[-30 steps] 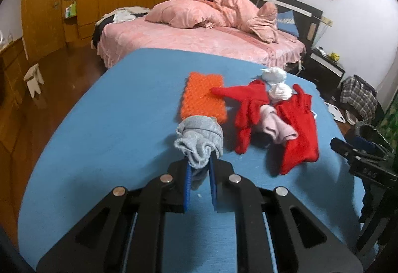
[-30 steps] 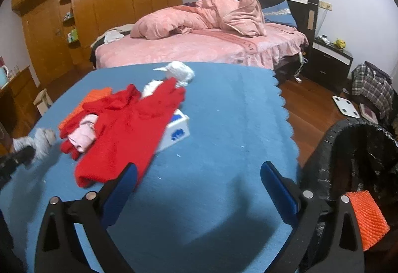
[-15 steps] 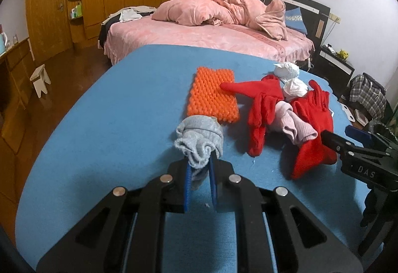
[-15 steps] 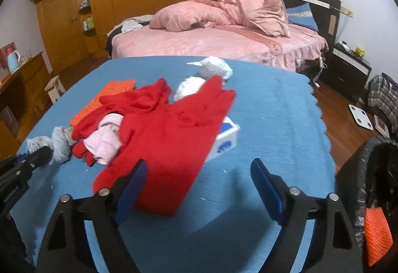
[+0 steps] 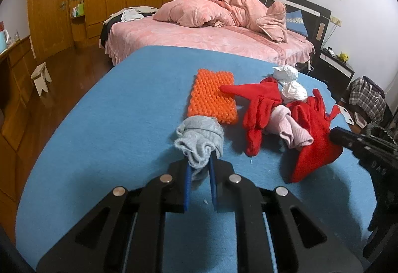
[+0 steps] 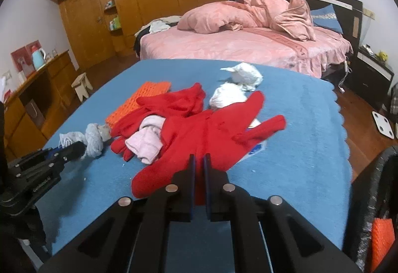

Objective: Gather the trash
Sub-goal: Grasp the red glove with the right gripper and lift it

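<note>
Trash on the blue table (image 5: 104,123) includes a grey sock (image 5: 200,139), a red glove (image 6: 199,136), paper wads (image 6: 245,74) and an orange pad (image 5: 211,96). Change since one second ago: the right tool (image 6: 198,168), then spread wide, has pressed together on the red glove's cuff. That glove is judged ready to lift toward the black bin (image 6: 373,198) at right. The left tool (image 5: 200,171) keeps pinching the grey sock, held level just above the table.

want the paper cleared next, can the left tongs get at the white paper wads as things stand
Probably not. The left tongs are shut on the grey sock, and the paper wads lie at the far side of the pile, beyond the red gloves.
</note>
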Demonstrator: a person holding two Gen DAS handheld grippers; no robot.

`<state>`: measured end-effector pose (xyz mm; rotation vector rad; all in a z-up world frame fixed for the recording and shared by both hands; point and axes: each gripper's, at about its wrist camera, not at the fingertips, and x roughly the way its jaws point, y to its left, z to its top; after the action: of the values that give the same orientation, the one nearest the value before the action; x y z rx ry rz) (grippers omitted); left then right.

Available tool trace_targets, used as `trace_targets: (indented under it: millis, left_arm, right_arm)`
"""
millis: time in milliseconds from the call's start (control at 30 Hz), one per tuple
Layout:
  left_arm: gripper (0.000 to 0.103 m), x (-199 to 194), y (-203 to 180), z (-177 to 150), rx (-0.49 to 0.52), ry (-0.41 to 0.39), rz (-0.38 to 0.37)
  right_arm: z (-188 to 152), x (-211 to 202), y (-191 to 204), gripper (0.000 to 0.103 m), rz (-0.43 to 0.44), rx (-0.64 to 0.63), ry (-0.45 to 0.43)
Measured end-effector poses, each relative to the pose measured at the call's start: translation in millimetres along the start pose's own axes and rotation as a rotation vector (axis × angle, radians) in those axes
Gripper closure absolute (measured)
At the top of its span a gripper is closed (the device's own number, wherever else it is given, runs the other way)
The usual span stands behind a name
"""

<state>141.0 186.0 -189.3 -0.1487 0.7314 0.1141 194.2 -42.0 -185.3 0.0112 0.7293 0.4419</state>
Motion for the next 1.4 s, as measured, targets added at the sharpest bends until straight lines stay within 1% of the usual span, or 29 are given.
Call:
trace_targets:
  millis: [167,300,333,400,433,533,567,600,667,733,833,900,933,967,1000,1033,1067,1133,1233,1400]
  left_arm:
    - [0.091,-6,-6,-1,0.011,-0.008,-0.013]
    - [0.091,-6,-14,-3,0.024,-0.007,-0.023]
    - [0.091,-5,-15,-3,0.025,-0.005,-0.024]
    - [0.091,-5,-16,-2,0.024,-0.005,-0.021]
    - [0.091,-5,-16,-2,0.023,-0.007,-0.021]
    - [0.091,-4,-16,2,0.026,-0.015,-0.009]
    - [0.091,-4,-15,3,0.025,-0.019,-0.005]
    - [0.091,-3,-15,5,0.024,-0.024,-0.001]
    - [0.091,-3,-12,8,0.017,-0.031,0.006]
    - [0.091,0,-10,11,0.008,-0.037,0.012]
    - [0.091,3,-8,14,0.004,-0.039,0.02]
    - [0.091,5,-8,15,0.001,-0.036,0.021]
    - [0.091,6,-7,15,-0.001,-0.033,0.022]
    - [0.091,8,-7,14,-0.004,-0.029,0.022]
    - [0.091,8,-7,13,-0.005,-0.027,0.022]
    - [0.091,9,-7,13,-0.007,-0.024,0.023]
    - [0.091,9,-6,12,-0.009,-0.023,0.024]
    - [0.091,9,-5,12,-0.012,-0.022,0.023]
    - [0.091,8,-4,12,-0.009,-0.025,0.024]
    - [0.091,-1,-5,16,-0.002,-0.045,0.022]
  right_arm:
    - [-4,-24,-18,0.097,-0.032,0.042,-0.024]
    - [-2,-26,-25,0.096,-0.051,0.037,-0.026]
    - [0,-24,-25,0.093,-0.051,0.038,-0.026]
    - [4,-19,-24,0.083,-0.042,0.041,-0.023]
    - [7,-14,-22,0.072,-0.039,0.04,-0.024]
    - [15,-1,-17,0.056,-0.024,0.035,-0.026]
    - [19,4,-15,0.053,-0.022,0.037,-0.025]
    - [21,8,-15,0.044,-0.016,0.041,-0.022]
    - [28,20,-14,0.034,-0.016,0.045,-0.017]
    - [30,29,-13,0.03,-0.022,0.039,-0.004]
    - [29,45,-12,0.029,-0.037,0.035,0.042]
    - [26,45,-8,0.029,-0.058,0.017,0.034]
    - [25,45,-5,0.032,-0.063,0.002,0.032]
    - [24,43,-4,0.044,-0.06,-0.007,0.028]
    - [22,42,-1,0.054,-0.039,-0.019,0.026]
    - [22,41,1,0.067,-0.019,-0.026,0.029]
    - [22,41,2,0.078,-0.003,-0.03,0.033]
    - [21,40,7,0.088,0.035,-0.039,0.041]
    - [21,35,11,0.09,0.064,-0.048,0.034]
    - [24,9,12,0.09,0.096,-0.026,-0.019]
